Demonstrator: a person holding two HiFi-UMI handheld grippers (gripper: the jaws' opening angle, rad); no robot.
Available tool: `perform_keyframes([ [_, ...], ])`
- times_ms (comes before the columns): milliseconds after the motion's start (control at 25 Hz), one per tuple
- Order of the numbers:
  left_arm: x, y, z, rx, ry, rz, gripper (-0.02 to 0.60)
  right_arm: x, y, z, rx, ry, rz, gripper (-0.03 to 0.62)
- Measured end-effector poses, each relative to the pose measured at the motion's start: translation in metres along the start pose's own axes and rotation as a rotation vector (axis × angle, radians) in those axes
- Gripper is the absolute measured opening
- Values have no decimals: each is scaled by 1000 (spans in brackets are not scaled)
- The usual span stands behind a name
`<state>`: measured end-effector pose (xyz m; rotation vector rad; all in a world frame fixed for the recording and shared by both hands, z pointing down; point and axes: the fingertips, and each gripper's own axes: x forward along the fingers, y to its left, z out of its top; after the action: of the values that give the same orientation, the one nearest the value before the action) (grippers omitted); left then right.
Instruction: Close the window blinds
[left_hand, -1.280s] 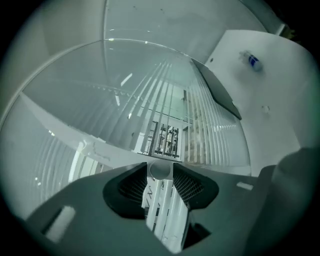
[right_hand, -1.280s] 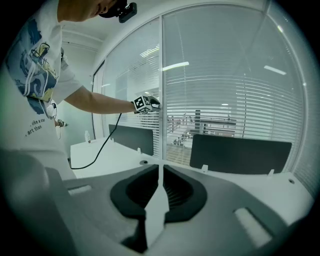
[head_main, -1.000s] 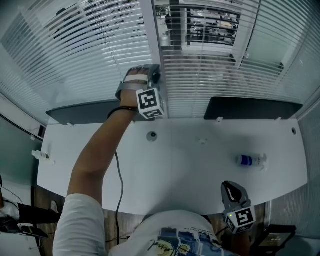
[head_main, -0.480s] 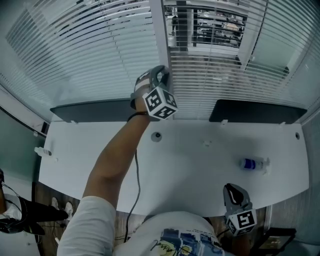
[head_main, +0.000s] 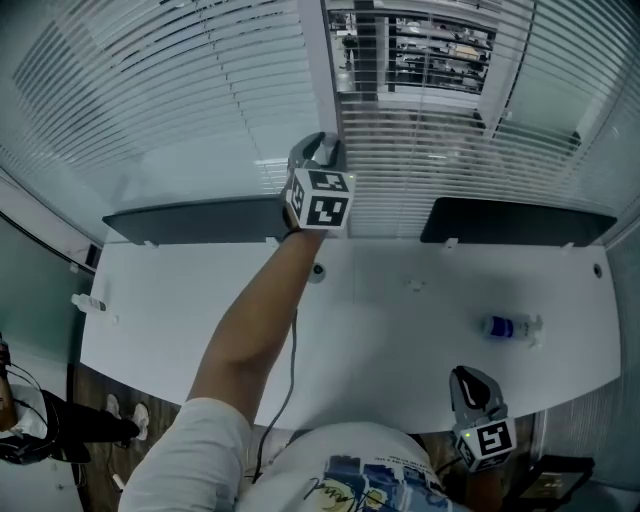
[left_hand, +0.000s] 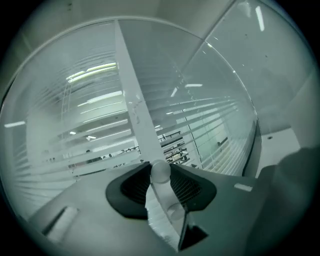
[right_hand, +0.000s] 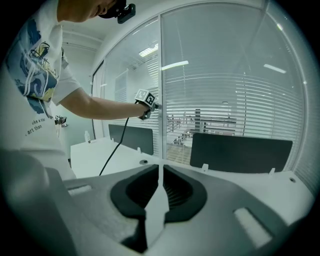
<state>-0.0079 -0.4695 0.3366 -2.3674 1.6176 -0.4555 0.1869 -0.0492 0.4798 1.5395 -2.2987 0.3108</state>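
White slatted blinds (head_main: 430, 150) hang over the windows on both sides of a white window post (head_main: 318, 70). My left gripper (head_main: 322, 150) is held up at that post on an outstretched arm. In the left gripper view its dark pads (left_hand: 135, 187) press on a white round-ended blind wand (left_hand: 160, 170) that stands between them. The right gripper view shows the same gripper (right_hand: 148, 105) against the post. My right gripper (head_main: 468, 385) hangs low by the desk's near edge, jaws together and empty (right_hand: 160, 175).
A white desk (head_main: 400, 300) runs under the window with two dark panels (head_main: 190, 220) (head_main: 520, 222) along its back edge. A small bottle (head_main: 505, 326) lies at its right, another small bottle (head_main: 85, 303) stands at its left end. A black cable (head_main: 290, 350) trails under my left arm.
My left gripper has moved right and slightly up to the window post, and its marker cube has turned. The right gripper has stayed in place.
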Motion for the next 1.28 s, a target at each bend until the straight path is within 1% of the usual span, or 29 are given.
perform_keyframes([
  [360, -3, 8, -3, -488, -28, -23, 126, -2, -3, -1, 1, 2, -6, 18],
  [400, -3, 8, -4, -524, -27, -23, 126, -2, -4, -2, -2, 4, -8, 18],
  [440, -3, 9, -3, -538, -25, -21, 126, -2, -5, -3, -3, 6, -8, 18],
  [480, -3, 8, -3, -524, -23, -18, 127, -2, -5, -3, -3, 7, -7, 18],
  [520, -3, 8, -2, -486, -21, -14, 130, -2, -4, -2, -3, 7, -5, 18],
  [600, -4, 7, -1, -375, -17, -6, 135, -3, -4, -1, -5, 6, -4, 18],
  [720, -8, 6, 2, -166, -6, 0, 171, -3, -4, 0, 2, -1, -4, 18],
  [800, -11, 0, 2, 11, 1, -19, 173, -2, -3, 1, 7, -5, -2, 18],
  [960, -13, -11, -1, 419, 11, -52, 173, -2, -3, 0, 11, -1, -5, 18],
  [1040, -12, -11, -3, 591, 14, -51, 173, -1, -1, 0, 12, 0, -4, 18],
  [1160, -10, -10, -3, 820, 19, -47, 173, -1, 0, 0, 9, -1, -1, 18],
  [1200, -9, -10, -4, 885, 22, -50, 173, -1, 0, 0, 7, -1, -1, 18],
  [1280, -7, -14, -5, 992, 29, -62, 170, -1, 1, -1, 5, -2, -1, 18],
])
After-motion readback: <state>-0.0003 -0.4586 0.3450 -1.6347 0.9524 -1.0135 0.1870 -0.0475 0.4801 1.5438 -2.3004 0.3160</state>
